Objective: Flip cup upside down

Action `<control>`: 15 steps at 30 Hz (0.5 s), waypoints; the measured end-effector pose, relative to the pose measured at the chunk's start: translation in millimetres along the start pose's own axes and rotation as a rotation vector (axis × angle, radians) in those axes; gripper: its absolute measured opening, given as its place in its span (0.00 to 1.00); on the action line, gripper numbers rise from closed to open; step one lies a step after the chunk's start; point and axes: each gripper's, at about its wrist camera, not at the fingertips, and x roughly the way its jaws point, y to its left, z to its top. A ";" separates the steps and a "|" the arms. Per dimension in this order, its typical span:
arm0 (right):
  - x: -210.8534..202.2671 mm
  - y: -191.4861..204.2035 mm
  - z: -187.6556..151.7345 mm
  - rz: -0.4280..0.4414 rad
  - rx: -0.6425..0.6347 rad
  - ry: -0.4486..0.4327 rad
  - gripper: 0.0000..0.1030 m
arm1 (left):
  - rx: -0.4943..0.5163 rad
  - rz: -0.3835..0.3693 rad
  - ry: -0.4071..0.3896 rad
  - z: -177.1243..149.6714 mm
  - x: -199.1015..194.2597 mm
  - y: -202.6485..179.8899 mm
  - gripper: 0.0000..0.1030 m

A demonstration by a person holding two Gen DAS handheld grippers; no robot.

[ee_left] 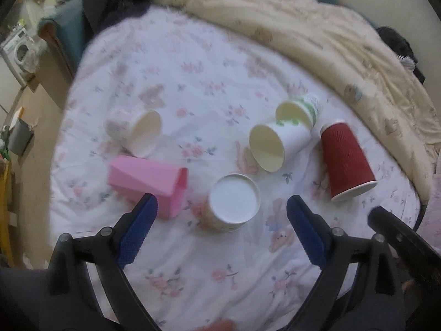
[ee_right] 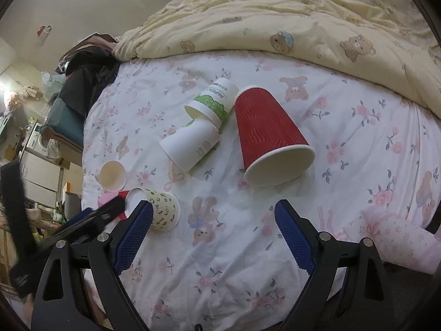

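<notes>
Several paper cups lie on a floral bed sheet [ee_left: 193, 82]. A patterned cup [ee_left: 233, 202] stands bottom-up just ahead of my open left gripper [ee_left: 222, 207], between the blue pads and apart from them; it also shows in the right wrist view [ee_right: 162, 211]. A red ribbed cup [ee_right: 267, 135] lies on its side, mouth toward my open, empty right gripper [ee_right: 213, 212]; it also shows in the left wrist view [ee_left: 346, 160]. Two white cups with green print [ee_right: 201, 132] lie on their sides, touching.
A pink angular cup [ee_left: 148, 186] lies on its side by the left pad. A small white cup [ee_left: 136, 132] lies tipped behind it. A yellow bear-print duvet [ee_right: 303, 13] is heaped at the back. Dark clothes [ee_right: 88, 77] sit at the bed's left edge.
</notes>
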 end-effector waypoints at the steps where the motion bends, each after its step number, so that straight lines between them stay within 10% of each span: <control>1: -1.7 2.0 -0.9 0.003 -0.010 -0.006 0.89 | 0.000 0.002 -0.023 -2.0 -8.9 3.8 0.90; 15: -39.2 51.2 -54.5 0.087 -0.225 -0.100 0.89 | -0.006 0.053 -0.213 -65.7 -87.2 71.6 0.90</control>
